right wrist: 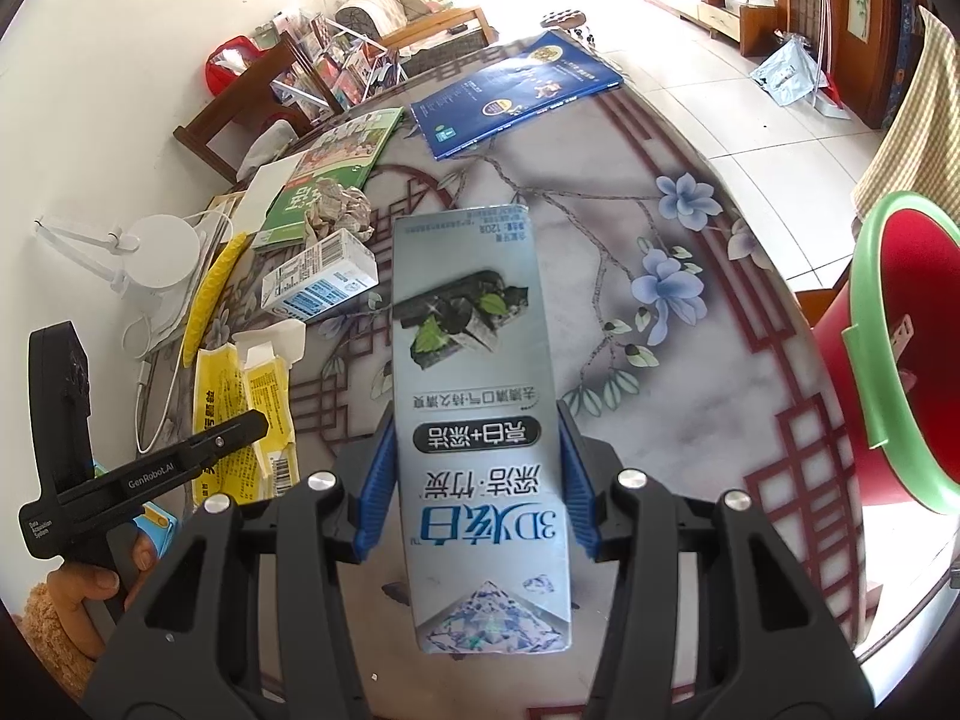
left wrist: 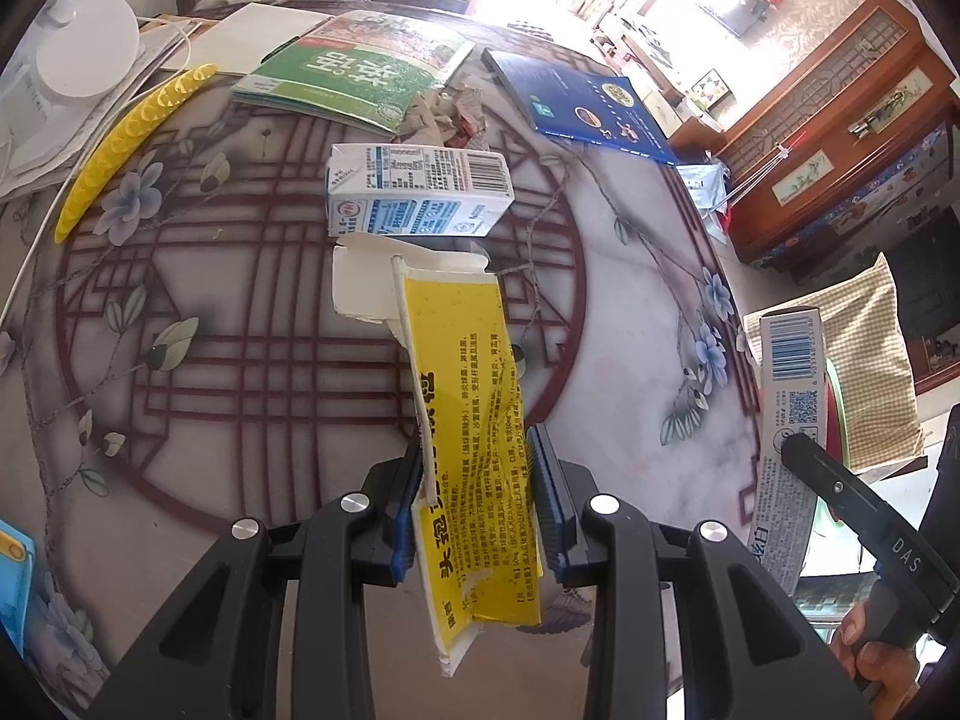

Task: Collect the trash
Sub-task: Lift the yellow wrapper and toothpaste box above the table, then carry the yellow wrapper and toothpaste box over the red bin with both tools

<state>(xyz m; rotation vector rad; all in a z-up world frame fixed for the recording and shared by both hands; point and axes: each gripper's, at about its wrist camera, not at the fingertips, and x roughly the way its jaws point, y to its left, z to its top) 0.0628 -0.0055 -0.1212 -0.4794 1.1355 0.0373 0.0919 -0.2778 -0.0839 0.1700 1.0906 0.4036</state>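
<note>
My left gripper [left wrist: 477, 450] is shut on a flattened yellow medicine box [left wrist: 465, 408] and holds it over the table; the box also shows in the right wrist view [right wrist: 240, 396]. My right gripper [right wrist: 474, 420] is shut on a silver toothpaste box [right wrist: 477, 396], which also shows in the left wrist view [left wrist: 786, 438]. A small white and blue milk carton [left wrist: 417, 189] lies on the table beyond the yellow box. Crumpled paper [left wrist: 447, 111] lies behind it. A red bin with a green rim [right wrist: 900, 348] stands at the table's right edge.
A green book [left wrist: 354, 69] and a blue book [left wrist: 588, 105] lie at the far side of the patterned table [left wrist: 240, 312]. A yellow ridged strip [left wrist: 129, 141] and a white round lamp base [left wrist: 84, 51] sit at the left. A chair with a checked cushion [left wrist: 870, 354] stands right.
</note>
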